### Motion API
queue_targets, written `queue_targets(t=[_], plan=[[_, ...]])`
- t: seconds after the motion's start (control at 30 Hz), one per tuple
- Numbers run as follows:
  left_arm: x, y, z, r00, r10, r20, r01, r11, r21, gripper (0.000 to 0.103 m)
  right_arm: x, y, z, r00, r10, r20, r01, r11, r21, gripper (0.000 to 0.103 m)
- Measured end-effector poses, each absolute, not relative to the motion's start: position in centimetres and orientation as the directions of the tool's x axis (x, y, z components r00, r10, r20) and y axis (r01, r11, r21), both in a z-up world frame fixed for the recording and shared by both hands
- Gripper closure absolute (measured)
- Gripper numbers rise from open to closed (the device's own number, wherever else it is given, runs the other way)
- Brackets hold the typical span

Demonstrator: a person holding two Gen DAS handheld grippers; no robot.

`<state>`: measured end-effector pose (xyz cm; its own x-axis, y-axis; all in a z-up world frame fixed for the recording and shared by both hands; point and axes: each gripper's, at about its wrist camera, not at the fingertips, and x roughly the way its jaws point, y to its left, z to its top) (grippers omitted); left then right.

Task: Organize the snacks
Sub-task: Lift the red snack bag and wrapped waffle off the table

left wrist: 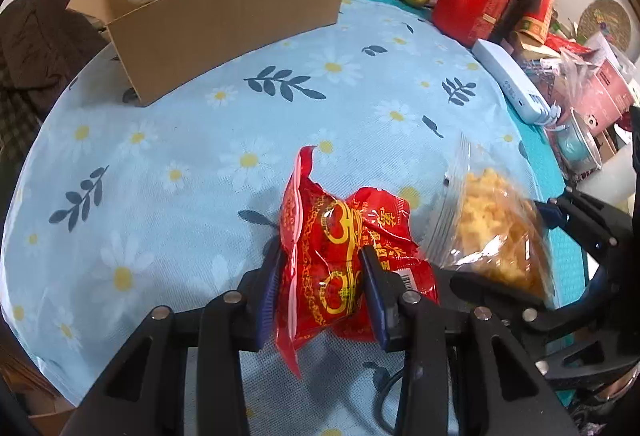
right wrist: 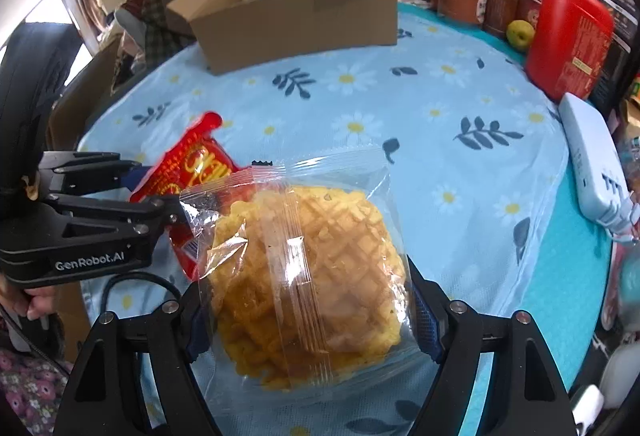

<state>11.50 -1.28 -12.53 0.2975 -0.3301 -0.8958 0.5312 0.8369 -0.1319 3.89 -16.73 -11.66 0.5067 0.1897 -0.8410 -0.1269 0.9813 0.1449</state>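
In the left wrist view, nearest the lens, the left gripper is seen closed narrowly on a red snack packet, its blue pads pressed into both sides of the wrapper. The packet is held above the flowered tablecloth, well short of the cardboard box, which stands at the cloth's far edge and already holds a pale bag and other packets. Just right of the red packet, the clear bag is glimpsed in the other claw.

In the right wrist view, the right gripper is spread wide around a clear bag of yellow waffle-like pastry, both pads against its sides, so it is held. The box lies well ahead, open-topped.

The carrying step is judged to be in hand. Next, both packets need to be brought over the box's open top and released inside, clear of its upright flaps.
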Motion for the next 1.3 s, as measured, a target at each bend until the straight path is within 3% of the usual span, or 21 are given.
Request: queue_targets(t=[0.53,0.93,1.3], plan=[[11.1,-1.7,-12.8,0.344,-0.333,-0.878,0.511,0.851,-0.123,0.065,4.1,-15.8,-12.7,0.512,0.129,-0.849,-0.151,0.987,0.06,0.022],[10.6,-1.4,-11.5,0.345,-0.357,-0.868,0.512,0.847,-0.145,0.067,3.6,-16.7,-11.9,0.538,0.185,-0.822,-0.129,0.982,0.137,0.026],[10.6,-0.2,-8.5,0.409,-0.406,-0.817,0.49,0.853,-0.178,0.07,3.6,-15.9,-8.9,0.609,0.201,-0.767,-0.192,0.976,0.103,0.026]])
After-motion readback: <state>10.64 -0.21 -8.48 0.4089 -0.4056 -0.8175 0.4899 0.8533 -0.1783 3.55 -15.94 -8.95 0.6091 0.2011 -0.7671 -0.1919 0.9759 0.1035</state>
